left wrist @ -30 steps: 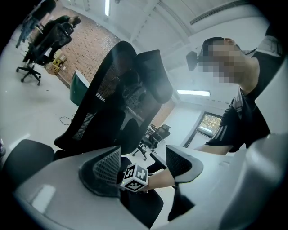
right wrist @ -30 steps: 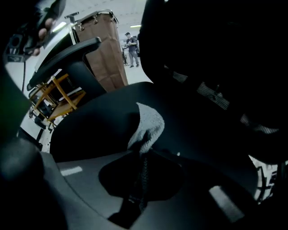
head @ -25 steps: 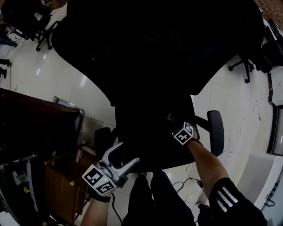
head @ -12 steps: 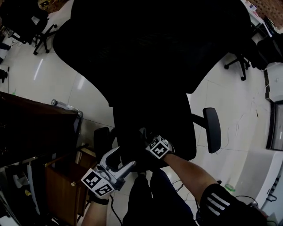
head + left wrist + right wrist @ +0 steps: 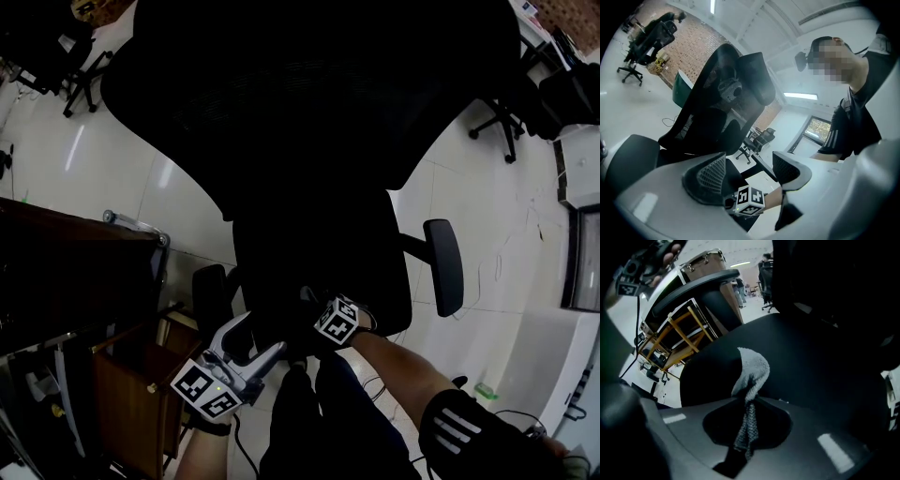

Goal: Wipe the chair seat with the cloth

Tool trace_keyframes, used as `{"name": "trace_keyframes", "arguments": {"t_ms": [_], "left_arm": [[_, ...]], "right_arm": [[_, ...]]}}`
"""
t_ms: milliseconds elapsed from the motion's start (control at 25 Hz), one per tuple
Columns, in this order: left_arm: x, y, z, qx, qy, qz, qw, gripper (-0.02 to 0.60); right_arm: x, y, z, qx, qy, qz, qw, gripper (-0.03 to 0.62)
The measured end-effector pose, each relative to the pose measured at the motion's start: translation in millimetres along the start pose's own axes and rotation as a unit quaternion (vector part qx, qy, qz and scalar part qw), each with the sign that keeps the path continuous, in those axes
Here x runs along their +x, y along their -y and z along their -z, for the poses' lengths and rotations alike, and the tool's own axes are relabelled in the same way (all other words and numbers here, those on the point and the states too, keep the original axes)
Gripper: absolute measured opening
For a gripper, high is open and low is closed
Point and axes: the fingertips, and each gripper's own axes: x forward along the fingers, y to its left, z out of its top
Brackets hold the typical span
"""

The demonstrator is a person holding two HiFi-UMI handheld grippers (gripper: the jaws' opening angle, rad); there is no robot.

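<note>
White glossy floor [image 5: 122, 178] surrounds a black office chair [image 5: 319, 216], seen from above in the head view.

At the right gripper [image 5: 749, 404], the jaws are clenched on a grey cloth [image 5: 753, 365]. A narrow strand of the cloth runs back between the jaws. The bunched end lies ahead of them, touching the chair seat [image 5: 811, 357]. The head view places this gripper at the front edge of the seat, near its middle, with the person's forearm [image 5: 394, 361] behind it.

At the left gripper [image 5: 750, 171], the jaws stand apart with nothing held between them. Its own view looks past the jaws at the marker cube [image 5: 750, 200] of the right gripper, so the two grippers are near each other. The head view places the left gripper just off the front left corner of the seat, pointing upward and not touching the cushion.

The seat is black and carries the cloth on its front part. The backrest [image 5: 309, 94] is wide, black and rises beyond the seat. The left armrest [image 5: 211, 295] sits just beside the left gripper. The right armrest [image 5: 443, 267] is well apart from both grippers.

A wooden frame [image 5: 679, 341] with pale rails stands on the floor at the person's left, beyond the left armrest. Further chairs [image 5: 502, 122] stand at the edges of the room.
</note>
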Motion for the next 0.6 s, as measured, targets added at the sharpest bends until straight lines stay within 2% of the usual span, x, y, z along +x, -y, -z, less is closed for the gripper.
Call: {"name": "trace_keyframes", "arguments": {"t_ms": [200, 320, 440, 600], "left_arm": [[-1.1, 11.2, 4.9, 0.002, -0.006, 0.007, 1.0, 0.336], [-3.2, 14.7, 9.3, 0.0, -0.009, 0.01, 0.9999, 0.336], [-5.1, 18.1, 11.0, 0.0, -0.014, 0.01, 0.9999, 0.336], [-9.8, 19.2, 7.8, 0.0, -0.015, 0.009, 0.9998, 0.336]], "right_arm": [[-50.9, 75.8, 77.7, 0.049, -0.034, 0.074, 0.995, 0.029], [-72.9, 104.8, 98.8, 0.069, -0.049, 0.115, 0.99, 0.029], [-76.8, 101.8, 84.1, 0.09, -0.031, 0.114, 0.989, 0.029], [-58.3, 44.4, 18.5, 0.082, 0.03, 0.05, 0.995, 0.029]]}}
